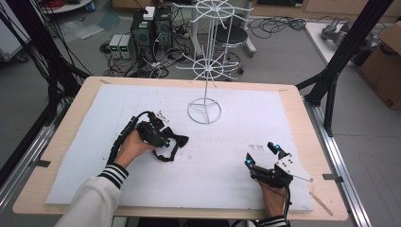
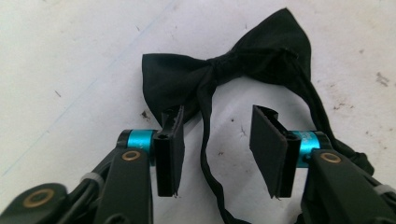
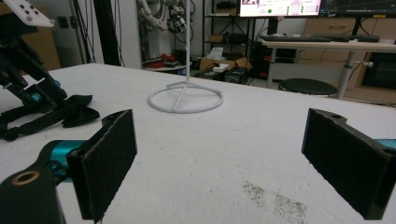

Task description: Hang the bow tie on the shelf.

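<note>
two grippers sit on the white mat (image 1: 94,156) in front of you, one in each hand, with the wooden table (image 1: 71,101) showing as a border around it.

start at the left. your left hand (image 1: 130,146) comes in from about seven o'clock and holds the left gripper (image 1: 166,140) low over the mat, aimed toward three o'clock. its jaws stand apart and grip nothing. in the left gripper view the gripper (image 2: 215,149) has its two black pads either side of a strap, and the black bow tie (image 2: 224,70) lies flat on the mat just past the tips, at twelve o'clock from them. one wing of the tie runs behind the left pad (image 2: 170,149); you cannot tell whether they touch. the strap (image 2: 208,154) drops from the knot and passes between the jaws, and a second length curves round the outside of the right pad. from the high view the bow tie (image 1: 179,140) lies left of the mat's middle, right at the gripper's tips, with its strap looping back toward six o'clock.

at the centre, toward twelve o'clock, the white wire rack (image 1: 204,112) stands upright on its ring base, its spoked tiers rising above the far edge.

at the right, your right hand (image 1: 273,198) enters from six o'clock, holding the right gripper (image 1: 263,153) pointed to twelve o'clock. its jaws are spread wide with nothing between them. in the right gripper view the gripper (image 3: 224,158) frames bare mat with a dark smudge (image 3: 275,200), the rack's ring base (image 3: 185,99) ahead, and the bow tie (image 3: 74,109) at ten o'clock beside the left gripper (image 3: 44,95).
</note>
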A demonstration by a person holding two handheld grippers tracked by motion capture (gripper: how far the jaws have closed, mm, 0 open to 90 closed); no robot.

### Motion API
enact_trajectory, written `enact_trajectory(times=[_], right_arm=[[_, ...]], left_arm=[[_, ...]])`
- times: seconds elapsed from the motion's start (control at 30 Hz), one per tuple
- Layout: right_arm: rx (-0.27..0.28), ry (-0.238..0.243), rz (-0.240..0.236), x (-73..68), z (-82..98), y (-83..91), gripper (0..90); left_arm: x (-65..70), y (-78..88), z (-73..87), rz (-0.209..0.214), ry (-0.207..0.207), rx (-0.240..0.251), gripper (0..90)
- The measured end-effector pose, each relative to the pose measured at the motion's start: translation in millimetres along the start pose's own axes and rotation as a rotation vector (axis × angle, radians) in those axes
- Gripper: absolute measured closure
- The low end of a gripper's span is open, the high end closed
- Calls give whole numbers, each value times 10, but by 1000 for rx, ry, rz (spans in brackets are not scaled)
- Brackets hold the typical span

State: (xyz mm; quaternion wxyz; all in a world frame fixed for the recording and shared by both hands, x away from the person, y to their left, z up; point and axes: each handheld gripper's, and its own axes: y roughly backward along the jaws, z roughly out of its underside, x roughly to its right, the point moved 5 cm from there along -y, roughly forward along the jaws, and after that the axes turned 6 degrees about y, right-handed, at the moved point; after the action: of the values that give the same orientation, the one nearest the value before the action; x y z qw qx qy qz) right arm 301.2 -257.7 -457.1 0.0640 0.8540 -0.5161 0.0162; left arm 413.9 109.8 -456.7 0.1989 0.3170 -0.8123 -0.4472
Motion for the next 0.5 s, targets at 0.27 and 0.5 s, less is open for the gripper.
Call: enact_trajectory(times=[0.27,0.5], right_arm=[[1,0,0,1,0,1,94],[2,-1,0,0,1,3,94]], left_arm=[[2,-32,14,-14,-14,-31,766],[19,-35,3,-21,-34,-16,883]])
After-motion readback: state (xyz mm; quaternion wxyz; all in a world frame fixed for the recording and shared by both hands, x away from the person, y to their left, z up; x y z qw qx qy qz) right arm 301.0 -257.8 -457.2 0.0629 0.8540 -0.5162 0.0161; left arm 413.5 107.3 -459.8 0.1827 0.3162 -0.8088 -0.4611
